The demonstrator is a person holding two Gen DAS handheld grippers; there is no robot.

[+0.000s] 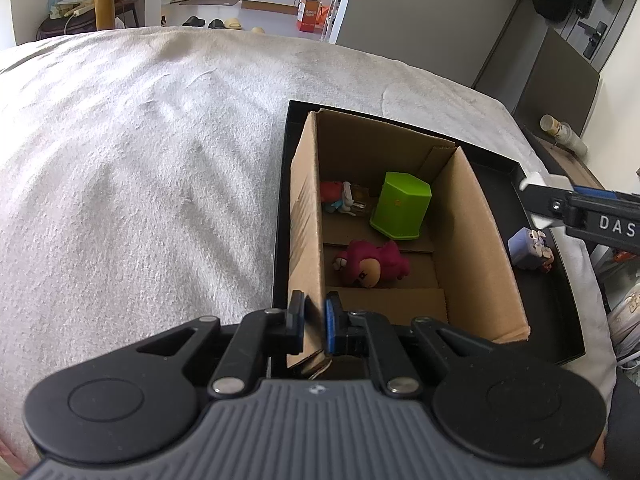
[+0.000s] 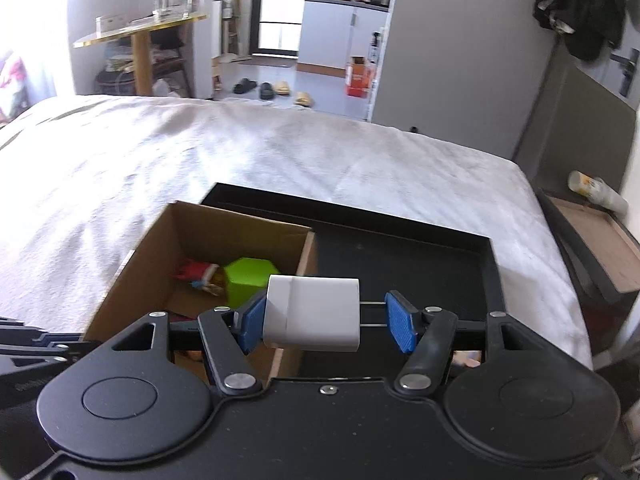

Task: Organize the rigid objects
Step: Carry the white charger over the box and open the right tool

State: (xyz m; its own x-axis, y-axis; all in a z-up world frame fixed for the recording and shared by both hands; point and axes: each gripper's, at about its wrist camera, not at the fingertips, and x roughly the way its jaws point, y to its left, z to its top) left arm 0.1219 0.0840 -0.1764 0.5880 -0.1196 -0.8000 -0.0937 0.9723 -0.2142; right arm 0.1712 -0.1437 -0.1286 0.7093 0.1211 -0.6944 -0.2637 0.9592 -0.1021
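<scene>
A cardboard box (image 1: pixel 306 216) stands in a black tray (image 1: pixel 556 312) on the bed. My left gripper (image 1: pixel 315 322) is shut on the box's near left wall. Inside lie a green block (image 1: pixel 401 211), a pink plush toy (image 1: pixel 370 264) and a small red and blue figure (image 1: pixel 338 197). A purple cube toy (image 1: pixel 530 249) sits on the tray right of the box. In the right wrist view my right gripper (image 2: pixel 327 322) holds a white charger block (image 2: pixel 314 314) by its prongs and left side, above the box's right wall (image 2: pixel 306 264). The jaws stand wide around it.
The white blanket (image 1: pixel 140 168) covers the bed to the left and behind the tray. A bottle (image 2: pixel 596 190) lies on a low wooden shelf (image 2: pixel 600 248) past the bed's right edge. A dark panel (image 2: pixel 576 120) and door stand at the far right.
</scene>
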